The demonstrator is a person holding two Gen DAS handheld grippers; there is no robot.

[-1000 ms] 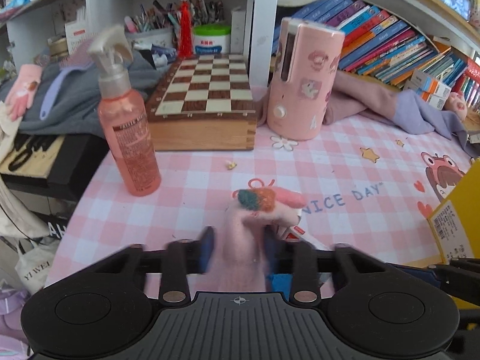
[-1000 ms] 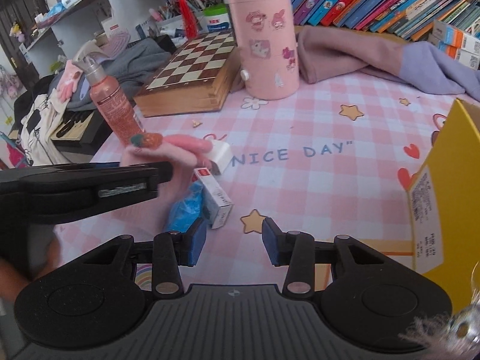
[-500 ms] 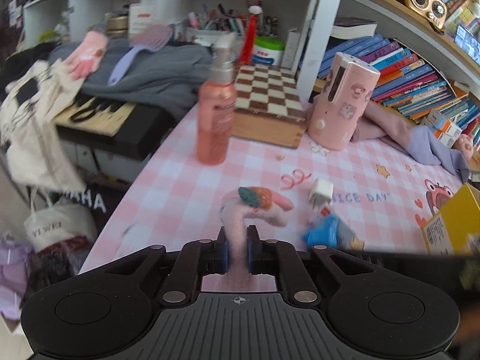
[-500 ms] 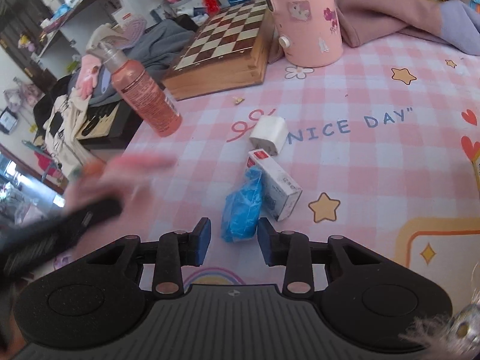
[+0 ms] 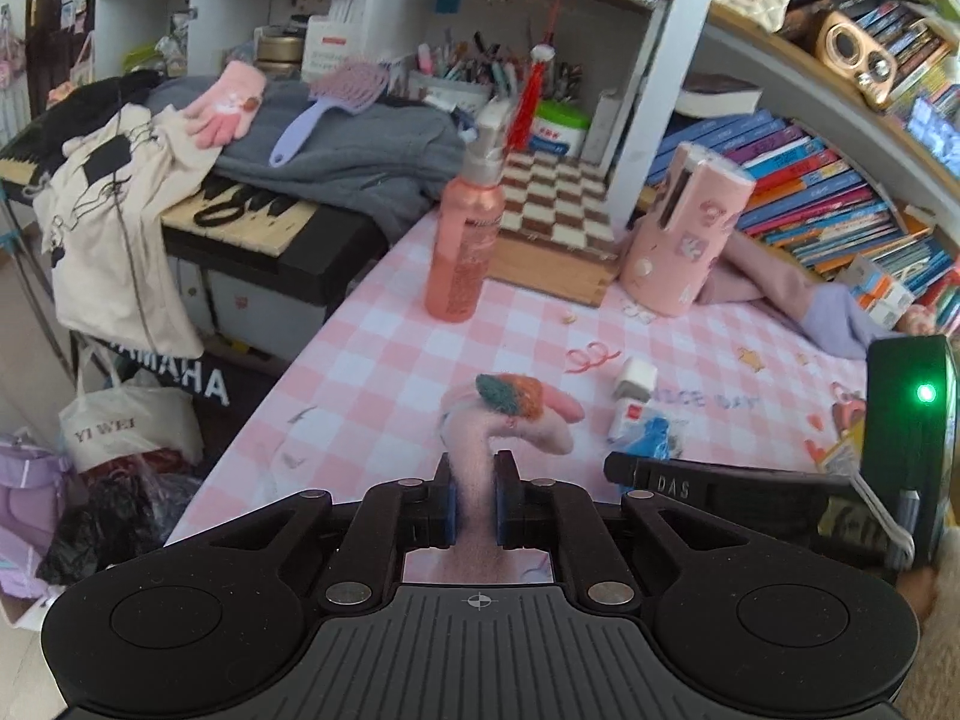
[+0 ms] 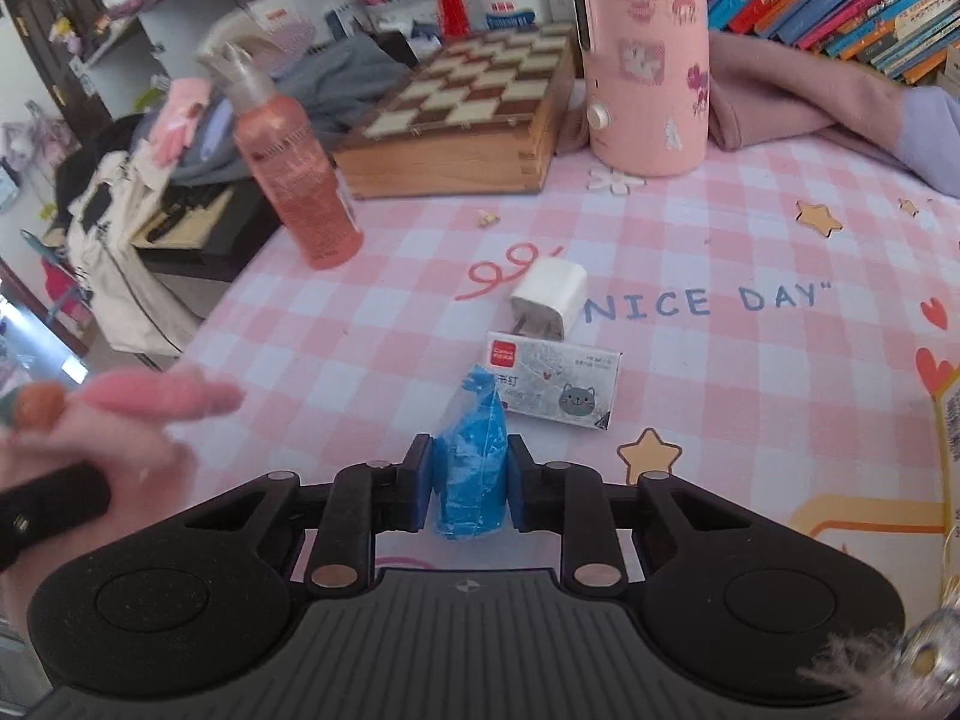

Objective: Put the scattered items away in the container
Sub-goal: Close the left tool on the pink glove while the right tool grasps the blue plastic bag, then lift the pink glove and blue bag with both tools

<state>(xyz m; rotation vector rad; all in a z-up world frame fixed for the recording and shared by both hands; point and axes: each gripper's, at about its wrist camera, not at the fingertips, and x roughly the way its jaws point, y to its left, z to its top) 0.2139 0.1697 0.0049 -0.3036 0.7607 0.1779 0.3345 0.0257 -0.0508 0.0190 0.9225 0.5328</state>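
My left gripper (image 5: 472, 468) is shut on the cuff of a pink knitted glove (image 5: 528, 420) with a green and orange patch, held above the pink checked tablecloth; the glove (image 6: 168, 399) also shows at the left of the right wrist view. My right gripper (image 6: 469, 450) has its jaws closing on a crumpled blue plastic bag (image 6: 468, 498), and both pads press its sides. Just beyond lie a small white box with a cat picture (image 6: 558, 381) and a white charger plug (image 6: 549, 297). The yellow container's edge (image 6: 954, 432) shows at the far right.
A pink spray bottle (image 6: 294, 180) stands at the table's left edge. A wooden chessboard box (image 6: 468, 120), a tall pink canister (image 6: 648, 54) and a pink and lilac garment (image 6: 810, 102) line the back. Left of the table are a keyboard and bags on the floor.
The left gripper closed fully on the glove, lifted it and drew back to the left. The right gripper moved up to the blue bag and closed on it.
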